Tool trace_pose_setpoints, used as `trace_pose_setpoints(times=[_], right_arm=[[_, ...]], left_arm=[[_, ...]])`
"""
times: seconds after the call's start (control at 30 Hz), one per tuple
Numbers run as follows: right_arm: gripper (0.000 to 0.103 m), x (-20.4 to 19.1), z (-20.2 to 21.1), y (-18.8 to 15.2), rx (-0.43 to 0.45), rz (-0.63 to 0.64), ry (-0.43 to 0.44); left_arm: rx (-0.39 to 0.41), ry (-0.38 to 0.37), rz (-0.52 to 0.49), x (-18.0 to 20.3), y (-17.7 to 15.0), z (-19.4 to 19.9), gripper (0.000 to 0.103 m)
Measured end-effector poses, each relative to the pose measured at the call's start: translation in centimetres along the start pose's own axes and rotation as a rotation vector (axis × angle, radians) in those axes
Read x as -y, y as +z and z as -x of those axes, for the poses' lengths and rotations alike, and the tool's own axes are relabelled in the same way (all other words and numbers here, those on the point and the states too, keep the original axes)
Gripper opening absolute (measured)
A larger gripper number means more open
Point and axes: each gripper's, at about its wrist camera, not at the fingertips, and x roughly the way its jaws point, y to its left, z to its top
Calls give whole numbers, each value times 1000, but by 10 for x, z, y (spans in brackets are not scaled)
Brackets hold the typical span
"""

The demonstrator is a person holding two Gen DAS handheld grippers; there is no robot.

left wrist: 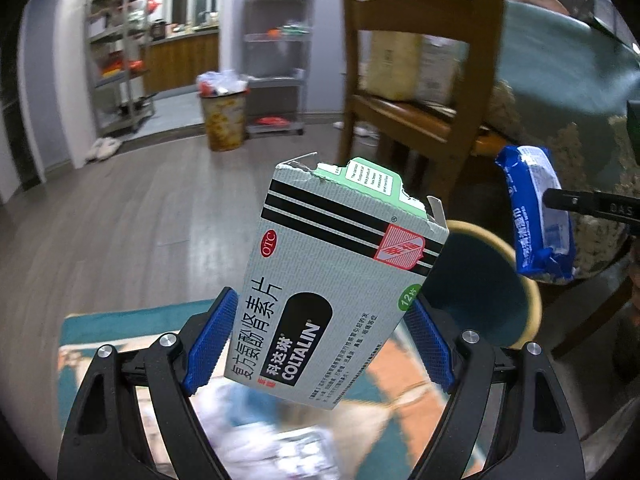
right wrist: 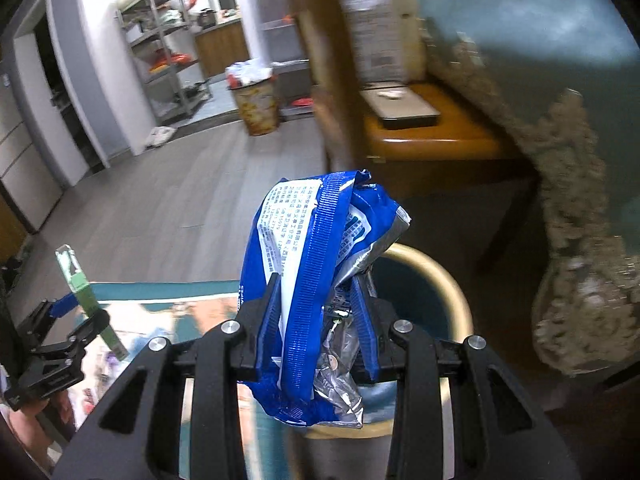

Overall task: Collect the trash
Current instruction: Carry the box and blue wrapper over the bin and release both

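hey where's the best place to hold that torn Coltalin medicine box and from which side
Grip the Coltalin box by its intact lower half, coming from the closed bottom end, pads on its two narrow edges. The top is ripped open and flimsy. The left gripper holds it this way.

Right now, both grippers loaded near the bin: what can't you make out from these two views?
- Bin inside: right wrist view, blue wrapper and right gripper cover it; left wrist view shows only dark interior.
- Medicine box lower end: left wrist view, hidden between the left gripper pads.
- Items on the mat: both views, motion-blurred.
- Far trash can contents: too small.
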Motion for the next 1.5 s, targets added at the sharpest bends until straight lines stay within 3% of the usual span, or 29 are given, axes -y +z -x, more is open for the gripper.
trace_pose_setpoints(times=[0.27, 0.67, 1.0, 1.5], right_arm=[[34, 54, -20, -20, -78, -56, -36], [34, 77, -64, -39, -201, -45, -74], [34, 91, -86, -52, -277, -130, -69], [34, 97, -80, -47, -248, -162, -34]], left_arm=[[-24, -117, -61, 68, 2, -32, 83], [-103, -215, -93, 124, -8, -83, 83], [-138, -249, -106, 142, -16, -109, 83], [-160, -239, -58, 134, -15, -125, 83]])
